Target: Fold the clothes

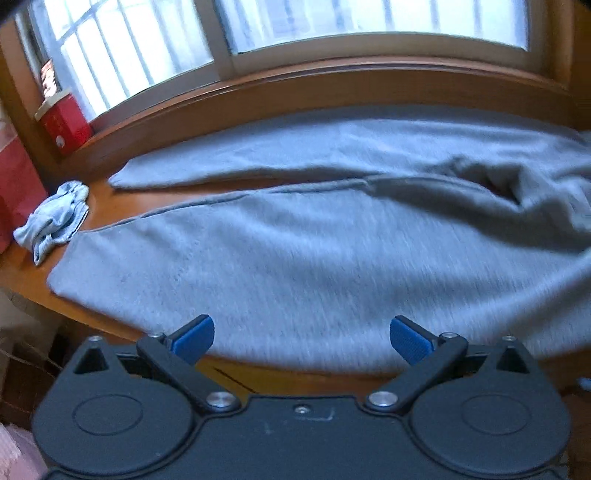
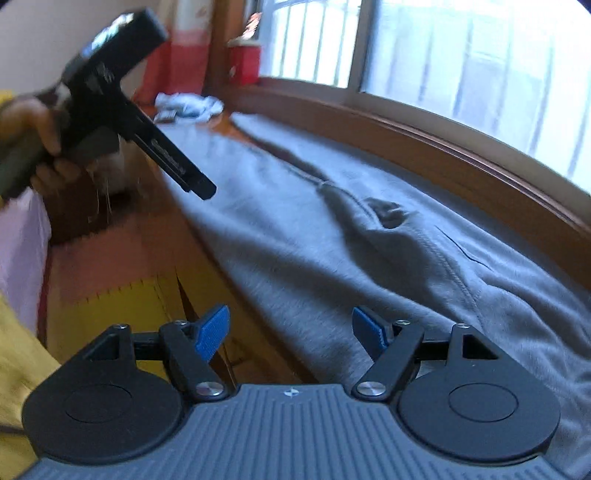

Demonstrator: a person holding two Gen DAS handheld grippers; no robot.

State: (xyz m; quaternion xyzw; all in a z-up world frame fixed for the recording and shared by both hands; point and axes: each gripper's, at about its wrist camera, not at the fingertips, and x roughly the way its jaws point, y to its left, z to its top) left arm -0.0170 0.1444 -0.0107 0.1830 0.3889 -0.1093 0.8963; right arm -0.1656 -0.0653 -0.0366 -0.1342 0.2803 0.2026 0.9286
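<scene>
Trousers (image 1: 295, 236) spread lengthwise on wooden ledge (image 1: 258, 107) below window (image 1: 369, 26), both legs laid side by side, far leg nearest window. Crumpled cloth (image 1: 55, 218) placed on ledge just beyond leg ends, box (image 1: 64, 122) behind it in corner. Left gripper (image 1: 301, 338) held over near leg; right gripper (image 2: 290, 332) over near edge toward waist end. Floor mats (image 2: 118, 273) seen below ledge.
</scene>
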